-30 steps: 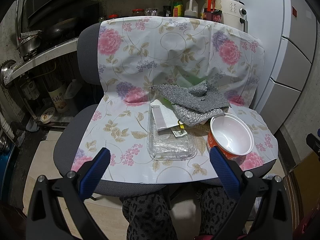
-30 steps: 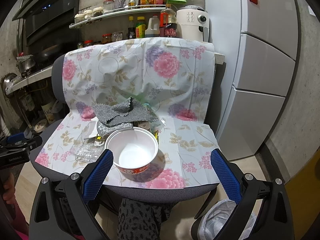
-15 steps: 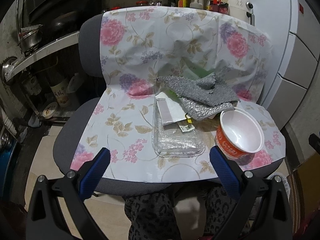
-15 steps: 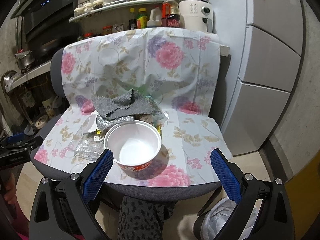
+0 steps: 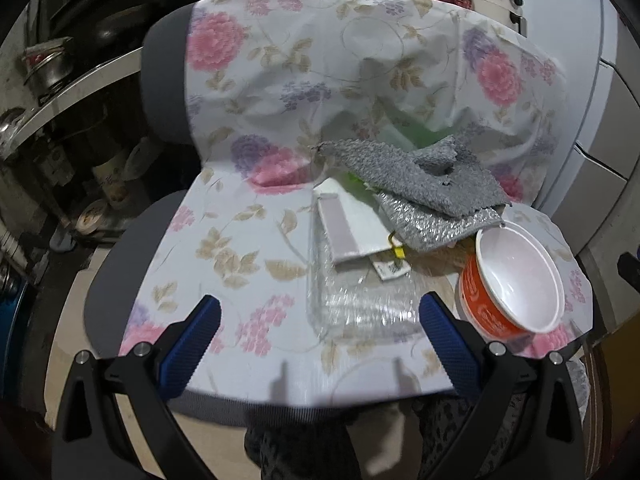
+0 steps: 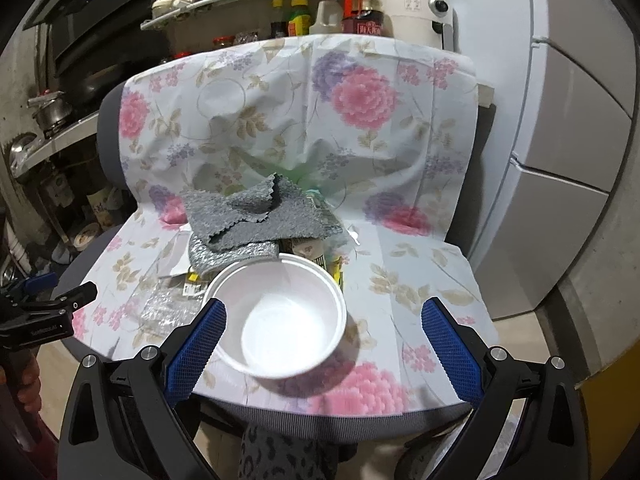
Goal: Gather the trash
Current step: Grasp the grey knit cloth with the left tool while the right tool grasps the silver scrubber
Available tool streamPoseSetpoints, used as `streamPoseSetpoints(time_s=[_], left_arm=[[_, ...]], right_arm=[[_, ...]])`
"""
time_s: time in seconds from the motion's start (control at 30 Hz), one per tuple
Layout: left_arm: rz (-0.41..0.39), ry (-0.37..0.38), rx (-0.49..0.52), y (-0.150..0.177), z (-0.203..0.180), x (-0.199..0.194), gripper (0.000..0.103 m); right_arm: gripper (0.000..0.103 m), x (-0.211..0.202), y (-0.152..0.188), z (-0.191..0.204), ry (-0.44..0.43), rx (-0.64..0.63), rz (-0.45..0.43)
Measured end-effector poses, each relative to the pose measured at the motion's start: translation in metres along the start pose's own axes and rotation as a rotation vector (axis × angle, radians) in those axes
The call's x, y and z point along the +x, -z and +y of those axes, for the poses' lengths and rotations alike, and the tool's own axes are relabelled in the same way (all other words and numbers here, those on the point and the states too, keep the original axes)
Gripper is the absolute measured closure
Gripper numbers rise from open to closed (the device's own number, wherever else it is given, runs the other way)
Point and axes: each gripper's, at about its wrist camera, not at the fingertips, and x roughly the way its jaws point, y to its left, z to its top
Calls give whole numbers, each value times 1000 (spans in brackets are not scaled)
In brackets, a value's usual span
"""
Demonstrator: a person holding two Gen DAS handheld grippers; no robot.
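Note:
Trash lies on a chair draped with a floral sheet [image 5: 248, 240]. A clear plastic tray [image 5: 356, 300] sits just ahead of my open left gripper [image 5: 316, 316], with a white paper packet [image 5: 352, 228] resting on its far end. An orange noodle bowl [image 5: 516, 288] with a white inside [image 6: 288, 316] stands at the seat's front right. My open right gripper [image 6: 324, 320] hangs over the seat's front edge, and the bowl lies between its fingers. A grey cloth [image 6: 256, 216] and a silver scouring cloth [image 5: 440, 226] cover green wrappers behind.
A white fridge [image 6: 568, 120] stands to the right. A shelf of bottles and jars [image 6: 304, 16] runs behind the chair, with a stove and pots [image 6: 52, 116] at left. A lined bin [image 6: 508, 444] peeks out at the floor by the chair's right.
Both grippers have moved in closer to the seat. The tray and the bowl now loom larger, and the bowl sits between the right fingers. Nothing has been taken hold of.

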Motion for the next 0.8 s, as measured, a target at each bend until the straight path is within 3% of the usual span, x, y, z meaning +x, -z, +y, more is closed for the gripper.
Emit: streamPoseSetpoints(time_s=[0.13,0.33,0.57,0.8], left_arm=[[15,17,2,-11,-3,23,6],[33,36,22,-37,-19,53,6],[31,154,44,-73,-49,85,6],[135,186,48,-97,-69,139,37]], right_arm=[[6,14,-8,-2,-13,-12,-50],[6,36,-19,-7,-33,-15,-31],[6,62,-28,-22,-48,-1,4],[6,90,-33,-31,-43,-21,35]])
